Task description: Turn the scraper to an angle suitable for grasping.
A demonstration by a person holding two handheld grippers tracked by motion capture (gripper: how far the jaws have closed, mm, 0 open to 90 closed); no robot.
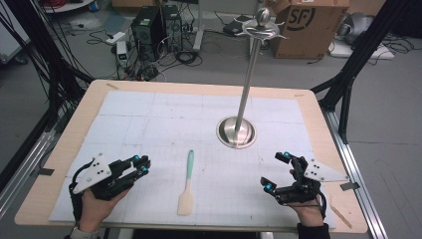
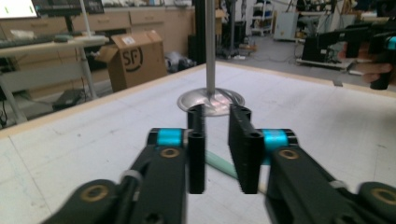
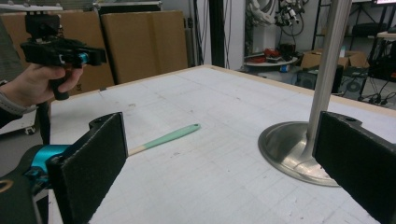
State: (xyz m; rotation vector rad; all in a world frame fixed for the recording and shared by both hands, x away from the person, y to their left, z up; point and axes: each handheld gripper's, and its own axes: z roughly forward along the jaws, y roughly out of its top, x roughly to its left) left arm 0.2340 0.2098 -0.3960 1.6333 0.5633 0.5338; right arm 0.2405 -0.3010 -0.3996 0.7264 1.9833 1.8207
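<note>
On the table (image 1: 64, 164), the spatula (image 1: 187, 184) lies untouched between the nearly closed left gripper (image 1: 141, 165) and wide-open right gripper (image 1: 276, 172), so reaching probably comes next.

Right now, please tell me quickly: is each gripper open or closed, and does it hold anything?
Left gripper: open with a narrow gap, holding nothing.
Right gripper: wide open, holding nothing.

Left tool (image 1: 141, 165): black frame, turquoise bands by the jaws, brass-coloured screws, grey three-cornered plate on top.
Right tool (image 1: 276, 171): same black build, turquoise accents, rough dark jaw pads, trailing black cable.
Sleeve (image 1: 313, 232): dark cuff.
</note>
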